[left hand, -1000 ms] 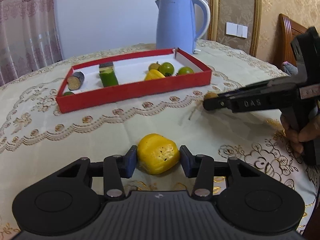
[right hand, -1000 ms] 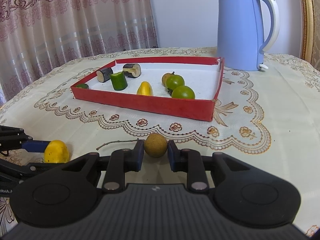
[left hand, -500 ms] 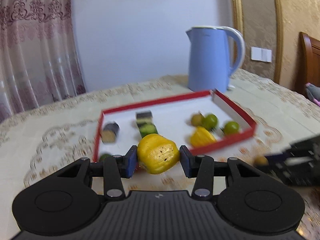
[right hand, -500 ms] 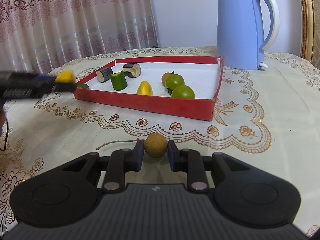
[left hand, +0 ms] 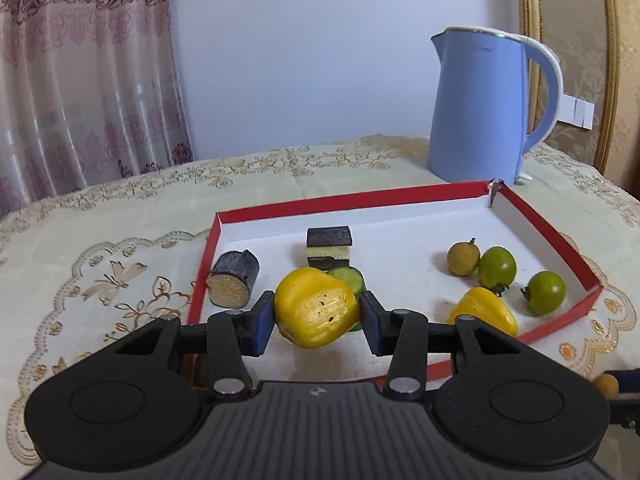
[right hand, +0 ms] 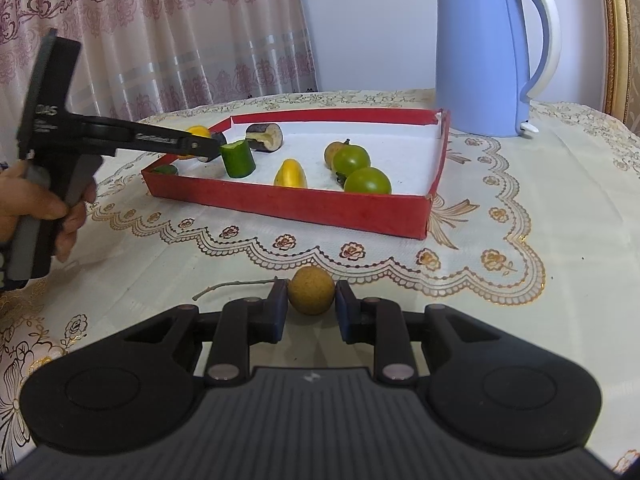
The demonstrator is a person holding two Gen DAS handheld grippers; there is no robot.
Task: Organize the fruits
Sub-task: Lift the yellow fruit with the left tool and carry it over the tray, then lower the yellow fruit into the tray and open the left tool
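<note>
Red tray [left hand: 552, 236]: cardboard, low walls, white floor; sits on a cream embroidered cloth [right hand: 520, 184], just in front of a blue kettle [left hand: 480, 108].
Curtain [left hand: 80, 80]: pink, patterned, behind the table at far left.
Tray, left part: two dark aubergine chunks, one [left hand: 234, 282] by the left wall and one [left hand: 329, 247] further back; a cucumber piece [right hand: 238, 158] stands near them, and another green bit [right hand: 166, 169] lies in the near left corner.
Tray, right part: a yellow fruit [left hand: 482, 316] near the front wall, two green tomatoes [left hand: 497, 267] [left hand: 546, 292] and a small brown longan [left hand: 463, 258] just beside them, close together.
Left gripper [left hand: 316, 318]: clamped on a second yellow fruit [left hand: 316, 312], blue pads pressing both its sides; the fruit hangs clear over the tray's near left part, in front of the cucumber. In the right wrist view this tool reaches in from the left, a hand [right hand: 36, 208] round its grip.
Right gripper [right hand: 310, 306]: low over the cloth, outside the tray and in front of its near wall, nipped tight on a brown longan [right hand: 311, 290] that rests on or just above the cloth; cannot tell which.
Twig [right hand: 232, 285]: thin, lying on the cloth, left of that longan, one end at the left pad.
</note>
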